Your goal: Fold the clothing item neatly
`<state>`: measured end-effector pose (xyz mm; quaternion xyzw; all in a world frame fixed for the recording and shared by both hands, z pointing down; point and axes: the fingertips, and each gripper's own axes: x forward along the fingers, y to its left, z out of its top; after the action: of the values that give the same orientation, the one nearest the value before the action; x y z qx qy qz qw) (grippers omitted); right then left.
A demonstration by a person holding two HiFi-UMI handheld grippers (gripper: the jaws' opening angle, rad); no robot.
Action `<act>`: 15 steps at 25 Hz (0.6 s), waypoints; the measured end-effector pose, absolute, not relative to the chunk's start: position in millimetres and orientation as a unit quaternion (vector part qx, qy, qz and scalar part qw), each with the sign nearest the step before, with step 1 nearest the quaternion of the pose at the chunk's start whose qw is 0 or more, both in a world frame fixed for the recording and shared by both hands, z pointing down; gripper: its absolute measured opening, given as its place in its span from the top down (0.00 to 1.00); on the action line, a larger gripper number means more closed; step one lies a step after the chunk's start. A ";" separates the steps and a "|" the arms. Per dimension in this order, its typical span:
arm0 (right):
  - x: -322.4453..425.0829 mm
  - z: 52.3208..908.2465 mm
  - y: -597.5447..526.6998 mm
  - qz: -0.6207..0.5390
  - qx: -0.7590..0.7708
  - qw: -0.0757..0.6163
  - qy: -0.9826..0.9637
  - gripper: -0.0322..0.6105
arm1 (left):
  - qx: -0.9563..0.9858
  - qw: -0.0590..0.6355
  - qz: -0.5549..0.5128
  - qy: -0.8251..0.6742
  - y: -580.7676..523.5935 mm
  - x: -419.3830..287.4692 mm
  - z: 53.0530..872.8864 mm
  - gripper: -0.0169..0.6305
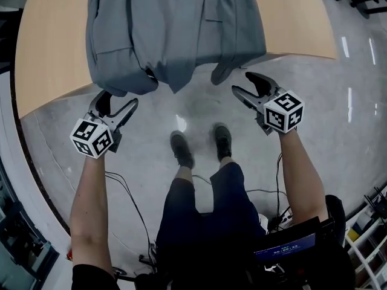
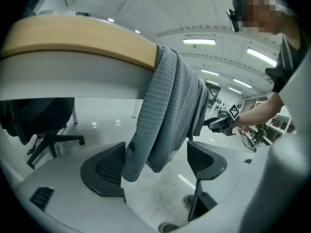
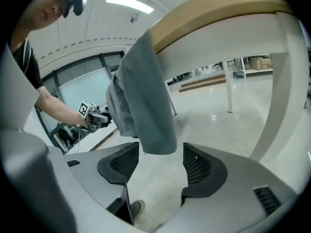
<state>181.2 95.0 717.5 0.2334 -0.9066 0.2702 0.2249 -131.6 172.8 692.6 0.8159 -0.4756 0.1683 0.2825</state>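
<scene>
Grey waffle-knit garment (image 1: 175, 29) at upper centre of the head view, part lying on the pale wooden table (image 1: 48, 53), the rest spilling over the table's near edge and hanging toward the floor (image 1: 338, 132) in several uneven folds. Left gripper (image 1: 115, 109) at centre left of that frame, just under the left-hand hanging fold, marker cube (image 1: 92, 138) facing the camera. Its jaws stand wide apart; in the left gripper view the cloth drops from the table edge into the gap between them, lower hem close against the jaw at frame left, the other jaw clear of it. Neither pad presses on the cloth; contact with the near jaw cannot be told. Right gripper (image 1: 251, 89) at centre right of the head view, beside a narrow dangling end of the garment, apart from it. Its jaws are also spread wide; in the right gripper view a hanging end of fabric stops just above the gap, gripped by neither pad. Each gripper view shows the opposite gripper in the distance beyond the cloth, held on a bare forearm. Person's two dark shoes (image 1: 181, 150) at the middle of the head view, on the glossy grey floor. Black office chair (image 2: 39, 120) at left of the left gripper view, under the table.
</scene>
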 end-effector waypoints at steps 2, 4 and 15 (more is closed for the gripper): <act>183.1 713.2 79.0 0.269 0.224 0.201 -0.915 0.54 | 0.828 0.281 0.169 -0.455 165.8 -122.6 698.3 0.40; 173.1 709.4 66.8 0.258 0.198 0.190 -0.926 0.52 | 0.840 0.272 0.169 -0.439 157.8 -112.8 700.3 0.40; 135.2 709.7 53.8 0.225 0.095 0.168 -0.955 0.76 | 0.865 0.220 0.156 -0.422 139.1 -94.8 716.0 0.80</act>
<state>135.2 53.8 709.7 0.0953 -0.9550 0.2250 0.1680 -94.8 139.1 716.0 0.8653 -0.4223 0.1558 0.2204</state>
